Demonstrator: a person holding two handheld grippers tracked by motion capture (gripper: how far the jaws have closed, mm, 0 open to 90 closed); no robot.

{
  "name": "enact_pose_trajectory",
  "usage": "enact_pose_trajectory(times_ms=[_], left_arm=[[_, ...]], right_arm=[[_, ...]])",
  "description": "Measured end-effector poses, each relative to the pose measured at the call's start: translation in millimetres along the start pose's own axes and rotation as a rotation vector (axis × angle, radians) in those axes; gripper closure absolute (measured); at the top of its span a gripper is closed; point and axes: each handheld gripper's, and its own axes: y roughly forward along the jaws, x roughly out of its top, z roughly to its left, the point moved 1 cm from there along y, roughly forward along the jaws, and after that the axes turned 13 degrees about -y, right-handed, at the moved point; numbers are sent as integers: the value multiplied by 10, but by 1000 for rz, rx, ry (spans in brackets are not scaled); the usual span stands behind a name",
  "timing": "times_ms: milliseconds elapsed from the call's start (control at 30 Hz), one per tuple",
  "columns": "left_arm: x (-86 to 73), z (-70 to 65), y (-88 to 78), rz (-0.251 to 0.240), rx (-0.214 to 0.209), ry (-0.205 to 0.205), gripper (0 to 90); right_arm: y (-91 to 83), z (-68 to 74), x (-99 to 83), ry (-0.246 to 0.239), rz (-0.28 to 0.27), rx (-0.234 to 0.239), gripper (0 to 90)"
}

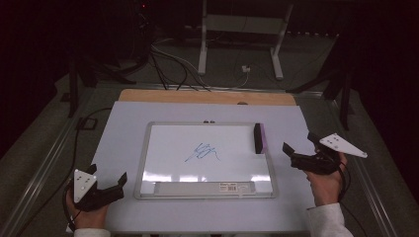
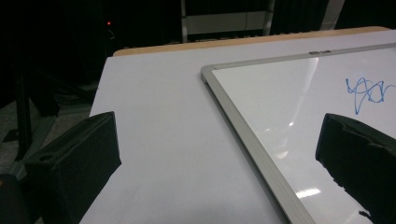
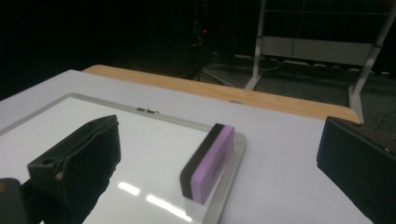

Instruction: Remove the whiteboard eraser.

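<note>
Both tools are spread wide and hold nothing. The right tool [image 1: 300, 148] hovers just beside the purple eraser [image 3: 208, 162], which lies ahead between its jaws on the whiteboard [image 1: 163, 148]. The left tool [image 1: 106, 185] waits off the board's near corner. Likely next: grasp the eraser and wipe the blue scribble [image 1: 202, 152].

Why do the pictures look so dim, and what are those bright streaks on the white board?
High view: the room behind is near black, and only the table is lit. The streaks on the whiteboard are lamp glare along its near edge. Left gripper view: glare streaks again. Right gripper view: glare beside the eraser; the jaws look soft.
</note>
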Motion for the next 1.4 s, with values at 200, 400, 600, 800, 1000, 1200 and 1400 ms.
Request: enact_pose_trajectory(times_ms=[200, 400, 600, 800, 1000, 1200, 1400], left_arm=[[-5, 4, 10, 2, 0, 0, 6], [-8, 3, 19, 8, 3, 1, 6], [-9, -3, 23, 9, 4, 3, 5], [-10, -1, 20, 11, 3, 5, 6], [-15, -12, 31, 17, 1, 12, 6], [-14, -9, 30, 16, 3, 11, 6], [-15, -10, 32, 16, 1, 12, 6]], right_arm=[[168, -38, 33, 14, 13, 1, 0], [346, -34, 80, 7, 33, 17, 2], [581, -21, 102, -11, 68, 30, 2], [715, -21, 86, -20, 100, 34, 2], [859, -59, 18, 9, 160, 44, 19], [1022, -95, -84, 48, 240, 58, 31], [1096, -125, -140, 83, 278, 77, 78]])
